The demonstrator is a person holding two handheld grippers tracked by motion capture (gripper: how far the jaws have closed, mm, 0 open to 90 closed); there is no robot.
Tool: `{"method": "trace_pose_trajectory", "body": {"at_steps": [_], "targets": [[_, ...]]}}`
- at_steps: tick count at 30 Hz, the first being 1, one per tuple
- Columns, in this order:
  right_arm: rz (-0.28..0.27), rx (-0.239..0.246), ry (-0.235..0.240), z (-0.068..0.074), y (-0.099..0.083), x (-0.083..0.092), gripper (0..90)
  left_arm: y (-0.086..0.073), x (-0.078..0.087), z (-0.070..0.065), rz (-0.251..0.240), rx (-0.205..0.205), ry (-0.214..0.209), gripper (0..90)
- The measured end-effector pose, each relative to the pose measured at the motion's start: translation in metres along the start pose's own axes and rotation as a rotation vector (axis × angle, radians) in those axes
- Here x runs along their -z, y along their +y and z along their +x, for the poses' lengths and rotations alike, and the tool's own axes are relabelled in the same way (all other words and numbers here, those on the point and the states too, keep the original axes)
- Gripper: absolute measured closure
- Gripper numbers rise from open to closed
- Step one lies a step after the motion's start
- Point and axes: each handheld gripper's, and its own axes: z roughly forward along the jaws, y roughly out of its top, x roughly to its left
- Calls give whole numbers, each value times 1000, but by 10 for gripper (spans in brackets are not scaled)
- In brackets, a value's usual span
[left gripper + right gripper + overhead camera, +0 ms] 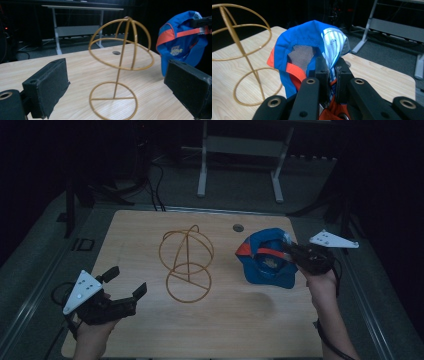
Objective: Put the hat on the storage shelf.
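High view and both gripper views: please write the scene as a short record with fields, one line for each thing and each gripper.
table: light wooden top, small round hole near far edge
wire stand: gold wire stand, dome on a stem with ring base, upright at table centre, nothing on it
cap: blue cap with orange trim, raised off the table
right gripper: right gripper, fingers shut on the cap fabric
left gripper: left gripper, fingers apart, holding nothing, facing the stand

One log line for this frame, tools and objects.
left tool: open, holding nothing, near table front | right tool: shut on blue cap, lifted | gold wire stand: upright, bare, mid-table
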Motion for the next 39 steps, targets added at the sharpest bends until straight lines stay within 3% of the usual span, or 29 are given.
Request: {"method": "trace_pose_trajectory", "body": {"at_steps": [8,15,27,31,35,39], "targets": [[-25,2,25,11,7,5,837,25,-20,-27,7,-70,-91,61],[-37,0,31,14,8,10,837,41,-40,-44,20,-106,-141,62],[-53,16,74,29,8,16,836,65,-83,-87,40,-199,-235,68],[-69,27,104,35,11,21,836,72,-97,-100,45,-213,-268,68],[-79,35,116,40,12,25,836,75,-110,-110,69,-238,-273,69],[-83,49,144,47,12,29,836,77,-124,-117,79,-228,-291,69]]}}
